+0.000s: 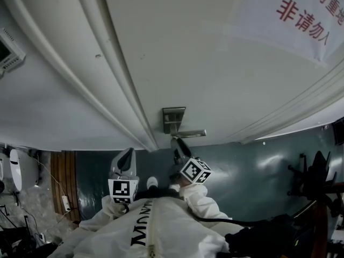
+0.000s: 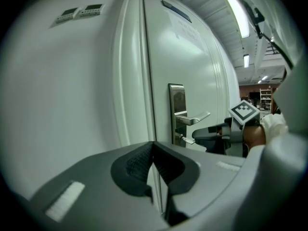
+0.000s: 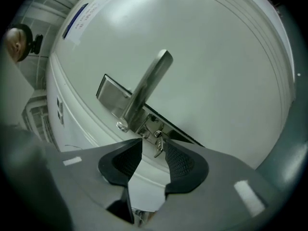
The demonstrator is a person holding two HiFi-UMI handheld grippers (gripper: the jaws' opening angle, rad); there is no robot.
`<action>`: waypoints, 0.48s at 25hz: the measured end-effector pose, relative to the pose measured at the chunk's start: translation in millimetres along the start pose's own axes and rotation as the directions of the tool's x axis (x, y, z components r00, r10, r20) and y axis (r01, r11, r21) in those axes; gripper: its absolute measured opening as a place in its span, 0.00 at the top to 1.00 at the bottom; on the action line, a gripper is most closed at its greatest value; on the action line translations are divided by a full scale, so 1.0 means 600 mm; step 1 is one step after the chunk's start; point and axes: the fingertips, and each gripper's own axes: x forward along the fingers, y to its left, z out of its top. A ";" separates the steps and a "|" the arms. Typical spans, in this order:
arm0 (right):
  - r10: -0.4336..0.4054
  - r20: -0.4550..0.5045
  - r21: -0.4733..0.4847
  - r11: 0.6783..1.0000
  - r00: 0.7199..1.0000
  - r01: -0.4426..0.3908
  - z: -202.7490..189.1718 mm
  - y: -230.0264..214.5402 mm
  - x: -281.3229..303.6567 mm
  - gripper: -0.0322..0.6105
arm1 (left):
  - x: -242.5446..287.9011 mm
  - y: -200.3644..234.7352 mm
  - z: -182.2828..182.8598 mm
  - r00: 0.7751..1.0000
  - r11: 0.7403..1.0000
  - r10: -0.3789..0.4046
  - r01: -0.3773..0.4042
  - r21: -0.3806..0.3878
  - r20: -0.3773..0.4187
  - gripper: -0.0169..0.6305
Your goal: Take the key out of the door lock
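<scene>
Just below the handle (image 3: pixel 144 88), the key (image 3: pixel 157 147) sticks out of the lock, right at the tips of my right gripper (image 3: pixel 153 144), fingers spread, not pinching it. Back from the handle, my left gripper (image 2: pixel 154 146) has its fingers pressed together on nothing.

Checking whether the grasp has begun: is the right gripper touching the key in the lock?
Cannot tell. The right gripper view shows the key between the right gripper's open fingers, near one, with no clear contact or gap.
</scene>
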 end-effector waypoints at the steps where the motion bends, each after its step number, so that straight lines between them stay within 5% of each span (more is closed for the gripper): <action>1: 0.007 -0.003 0.033 0.999 1.000 -0.007 -0.002 -0.004 0.005 0.74 | -0.002 0.003 0.000 1.000 1.000 0.008 -0.008 0.000 -0.002 0.97; 12: 0.080 0.030 0.329 0.941 0.996 -0.085 0.001 -0.021 0.048 0.81 | -0.002 0.009 -0.005 0.999 0.999 0.039 -0.039 -0.009 -0.016 0.97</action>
